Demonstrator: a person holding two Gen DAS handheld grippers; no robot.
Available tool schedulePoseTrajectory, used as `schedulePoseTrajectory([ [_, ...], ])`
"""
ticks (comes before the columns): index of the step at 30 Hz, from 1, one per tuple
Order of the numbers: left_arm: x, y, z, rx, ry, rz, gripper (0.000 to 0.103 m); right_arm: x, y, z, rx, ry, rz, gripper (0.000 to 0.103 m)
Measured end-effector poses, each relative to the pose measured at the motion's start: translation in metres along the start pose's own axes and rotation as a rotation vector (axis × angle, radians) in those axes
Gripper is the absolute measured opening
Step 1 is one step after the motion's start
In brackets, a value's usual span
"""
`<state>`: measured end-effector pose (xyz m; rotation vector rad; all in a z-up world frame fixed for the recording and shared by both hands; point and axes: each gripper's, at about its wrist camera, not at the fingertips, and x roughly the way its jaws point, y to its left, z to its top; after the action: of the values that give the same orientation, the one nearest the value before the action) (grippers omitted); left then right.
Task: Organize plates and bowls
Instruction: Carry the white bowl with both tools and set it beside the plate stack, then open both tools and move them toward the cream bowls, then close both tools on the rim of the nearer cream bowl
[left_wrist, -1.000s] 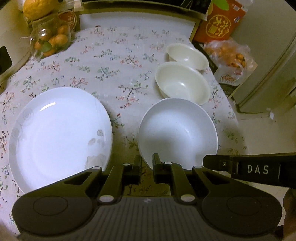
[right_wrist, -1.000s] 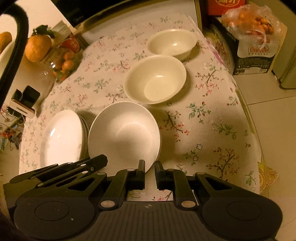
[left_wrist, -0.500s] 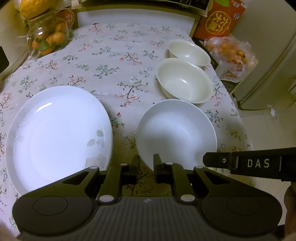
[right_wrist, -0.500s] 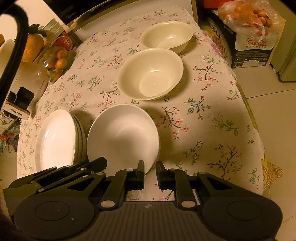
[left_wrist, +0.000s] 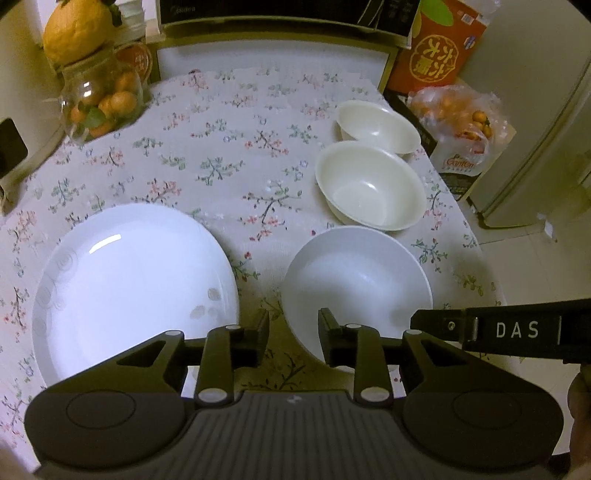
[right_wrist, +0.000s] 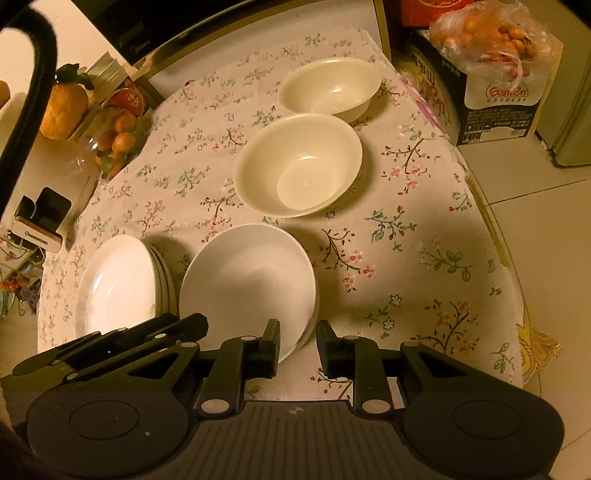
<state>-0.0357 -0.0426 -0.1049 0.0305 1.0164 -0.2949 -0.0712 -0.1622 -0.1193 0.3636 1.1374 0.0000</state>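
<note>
On the table in front of me, a stack of plates lies to the left and the nearest bowl sits just to its right, a strip of cloth between them. Behind that bowl sits a second bowl, its rim close to the first, and behind that a third bowl near the table's far right edge. The three bowls form a line running away from me. At the far left corner stands a jar of fruit, with a large fruit on top. Off the table's right edge, beyond the bowls, a bag of fruit rests on a box, with another box behind it.
</note>
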Motion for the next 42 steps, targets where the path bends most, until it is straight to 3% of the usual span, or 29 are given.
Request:
schedulePoseTrajectory([
  [14, -0.010, 0.003, 0.019, -0.008, -0.062, 0.038, 0.041, -0.013, 0.004, 0.008, -0.014, -0.074, -0.017, 0.029],
  [20, -0.007, 0.000, 0.033, 0.004, -0.073, 0.041, 0.053, -0.019, -0.001, 0.017, 0.008, -0.110, -0.030, 0.045],
  [22, -0.006, 0.000, 0.039, 0.013, -0.081, 0.044, 0.063, -0.021, -0.002, 0.021, 0.015, -0.128, -0.046, 0.061],
  [27, 0.001, 0.006, 0.058, -0.008, -0.091, 0.044, 0.077, -0.023, -0.009, 0.033, 0.061, -0.169, -0.071, 0.084],
  [33, 0.014, 0.012, 0.075, -0.008, -0.095, 0.052, 0.085, -0.020, -0.017, 0.049, 0.090, -0.173, -0.096, 0.086],
  [42, 0.046, 0.011, 0.089, -0.042, -0.061, 0.052, 0.086, -0.009, -0.043, 0.069, 0.146, -0.184, -0.160, 0.088],
])
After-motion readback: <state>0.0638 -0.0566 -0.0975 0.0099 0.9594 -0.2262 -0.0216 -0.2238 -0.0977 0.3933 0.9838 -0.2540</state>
